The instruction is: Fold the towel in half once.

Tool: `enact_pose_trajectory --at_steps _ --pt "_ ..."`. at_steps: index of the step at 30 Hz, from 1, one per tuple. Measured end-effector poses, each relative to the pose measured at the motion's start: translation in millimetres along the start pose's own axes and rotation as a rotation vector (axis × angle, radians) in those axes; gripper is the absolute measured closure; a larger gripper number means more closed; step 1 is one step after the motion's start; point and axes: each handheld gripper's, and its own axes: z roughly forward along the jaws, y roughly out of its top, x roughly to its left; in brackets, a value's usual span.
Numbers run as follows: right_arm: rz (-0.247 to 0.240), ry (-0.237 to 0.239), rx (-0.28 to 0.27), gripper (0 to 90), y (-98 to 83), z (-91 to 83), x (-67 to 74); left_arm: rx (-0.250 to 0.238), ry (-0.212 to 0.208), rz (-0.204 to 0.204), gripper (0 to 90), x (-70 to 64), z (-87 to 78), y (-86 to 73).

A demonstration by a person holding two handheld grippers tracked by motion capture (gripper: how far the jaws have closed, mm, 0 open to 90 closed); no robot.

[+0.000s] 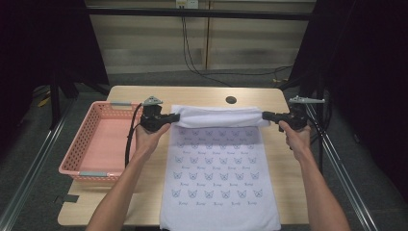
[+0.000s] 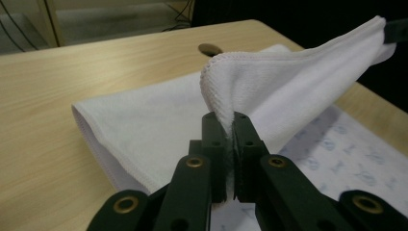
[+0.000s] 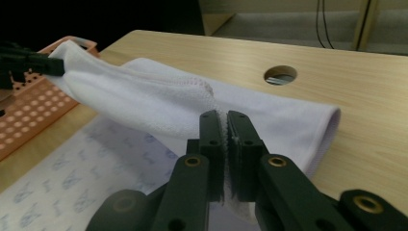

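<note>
A white towel [image 1: 216,163] printed with small blue figures lies lengthwise on the wooden table [image 1: 144,96], its near end hanging over the front edge. Its far end is folded back toward me and lifted off the table as a plain white band [image 1: 219,118]. My left gripper [image 1: 174,117] is shut on the band's left corner, the hem [image 2: 226,113] pinched between its jaws. At the band's other end, my right gripper [image 1: 264,115] is shut on the right corner, with the cloth edge [image 3: 223,120] squeezed between its jaws. The band hangs stretched between both grippers.
A pink perforated basket [image 1: 79,168] stands on the left part of the table, next to my left hand. A round cable hole [image 1: 231,100] lies just beyond the towel. Dark frame rails run along both sides of the table.
</note>
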Motion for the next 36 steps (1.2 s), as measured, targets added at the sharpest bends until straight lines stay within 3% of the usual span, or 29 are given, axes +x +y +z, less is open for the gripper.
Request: enact_pose_trajectory --at_steps 2,5,8,10,12,13,18,23,25,29,32,36 --pt "-0.033 0.016 0.002 85.7 -2.8 -11.2 12.4 -0.010 -0.021 0.018 86.4 -7.6 -9.9 -1.0" --pt "-0.037 0.039 -0.010 85.7 -7.8 -27.8 23.4 -0.007 -0.046 0.041 86.3 -18.2 -25.5 -6.2" --pt "-0.047 0.061 -0.007 85.7 -14.6 -41.4 34.0 -0.029 -0.074 0.049 86.3 -29.0 -40.2 -12.4" --pt "-0.051 0.075 -0.004 85.7 -20.1 -50.9 42.1 -0.049 -0.098 0.030 86.3 -35.7 -52.2 -19.3" --pt "-0.054 0.078 0.011 85.8 -24.4 -58.6 48.3 -0.056 -0.101 0.041 86.3 -41.6 -61.5 -23.7" --pt "-0.059 0.096 0.004 85.8 -29.9 -68.3 56.8 -0.066 -0.108 0.026 86.3 -43.7 -64.3 -25.2" --pt "-0.054 0.101 0.003 85.7 -37.0 -84.6 66.5 -0.039 -0.115 0.060 86.3 -54.0 -74.4 -28.3" --pt "-0.067 0.126 -0.015 85.8 -37.4 -98.4 77.7 -0.084 -0.151 0.076 86.3 -70.5 -100.9 -27.7" --pt "-0.079 0.136 -0.028 85.8 -37.7 -104.5 83.8 -0.074 -0.140 0.093 86.1 -75.3 -106.6 -31.5" --pt "-0.075 0.152 -0.002 85.7 -55.7 -106.3 91.8 0.000 -0.158 0.092 85.9 -82.1 -107.8 -63.1" --pt "-0.049 0.172 0.054 85.7 -83.9 -104.4 94.3 0.052 -0.163 0.075 85.8 -84.8 -105.2 -91.6" --pt "-0.039 0.171 0.131 85.1 -115.3 -99.8 96.0 0.118 -0.185 0.086 84.3 -88.4 -97.4 -124.2"
